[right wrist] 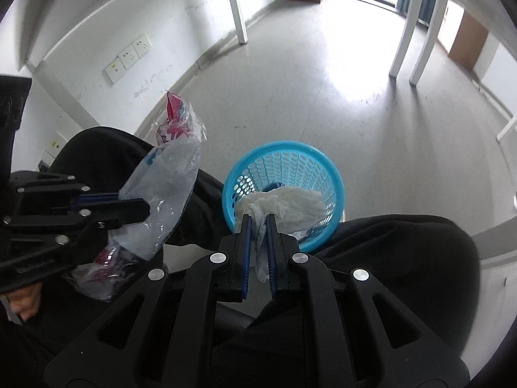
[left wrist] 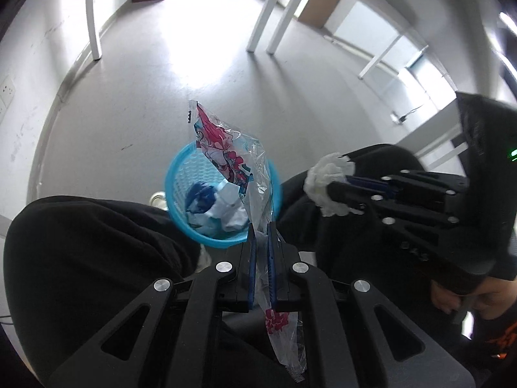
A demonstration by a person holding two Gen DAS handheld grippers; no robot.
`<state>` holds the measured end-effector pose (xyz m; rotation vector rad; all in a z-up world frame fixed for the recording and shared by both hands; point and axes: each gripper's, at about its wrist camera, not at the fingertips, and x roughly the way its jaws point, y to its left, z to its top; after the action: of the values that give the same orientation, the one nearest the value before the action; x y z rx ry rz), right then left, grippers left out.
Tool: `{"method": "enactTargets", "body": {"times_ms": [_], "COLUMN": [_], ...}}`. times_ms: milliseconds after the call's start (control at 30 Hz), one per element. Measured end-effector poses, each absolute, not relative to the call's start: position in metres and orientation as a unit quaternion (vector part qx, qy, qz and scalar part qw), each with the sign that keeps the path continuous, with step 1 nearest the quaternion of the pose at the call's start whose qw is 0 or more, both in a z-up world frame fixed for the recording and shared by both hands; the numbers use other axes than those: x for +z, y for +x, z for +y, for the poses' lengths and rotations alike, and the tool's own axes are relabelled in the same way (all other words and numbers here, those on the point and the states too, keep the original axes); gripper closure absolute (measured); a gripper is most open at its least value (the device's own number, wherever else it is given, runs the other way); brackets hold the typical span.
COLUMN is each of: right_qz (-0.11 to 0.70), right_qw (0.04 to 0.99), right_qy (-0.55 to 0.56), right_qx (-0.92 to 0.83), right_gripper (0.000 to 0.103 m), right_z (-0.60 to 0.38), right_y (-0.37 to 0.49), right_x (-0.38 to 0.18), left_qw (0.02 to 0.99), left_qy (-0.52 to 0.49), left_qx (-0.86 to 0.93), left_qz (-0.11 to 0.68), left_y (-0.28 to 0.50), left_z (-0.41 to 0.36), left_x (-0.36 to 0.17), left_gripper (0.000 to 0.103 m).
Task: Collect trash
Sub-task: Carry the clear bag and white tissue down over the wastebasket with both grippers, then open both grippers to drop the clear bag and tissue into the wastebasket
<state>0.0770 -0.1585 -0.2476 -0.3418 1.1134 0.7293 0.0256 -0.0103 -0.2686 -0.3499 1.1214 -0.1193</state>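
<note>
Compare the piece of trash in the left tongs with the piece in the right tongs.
The plastic wrapper is clear film with red and blue print; the tissue is plain white. The wrapper is long and flat, the tissue a crumpled wad. Both are pinched in shut tongs, left tongs and right tongs, above the blue basket.

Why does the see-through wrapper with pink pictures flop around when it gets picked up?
The wrapper looks like thin crinkly plastic, so it probably bends easily; it sags past both ends of the left gripper. It is likely very light, so it may flutter down slowly toward the blue basket.
</note>
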Motion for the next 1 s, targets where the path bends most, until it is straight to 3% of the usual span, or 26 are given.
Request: {"method": "enactTargets", "body": {"times_ms": [633, 1000], "right_qz": [0.632, 0.696], "right_qw": [0.721, 0.677], "right_qy": [-0.106, -0.086], "right_qx": [0.261, 0.221], "right_gripper": [0.094, 0.092], "right_z": [-0.132, -0.122], "right_y": [0.185, 0.23], "right_x": [-0.349, -0.411], "left_qw": [0.768, 0.725], "left_qy": [-0.247, -0.238], "left_qx": [0.001, -0.001], "left_qz": [0.591, 0.646], "left_y": [0.111, 0.142], "left_z": [0.03, 0.022], "left_x": [-0.359, -0.403], "left_gripper": [0.098, 0.098]}}
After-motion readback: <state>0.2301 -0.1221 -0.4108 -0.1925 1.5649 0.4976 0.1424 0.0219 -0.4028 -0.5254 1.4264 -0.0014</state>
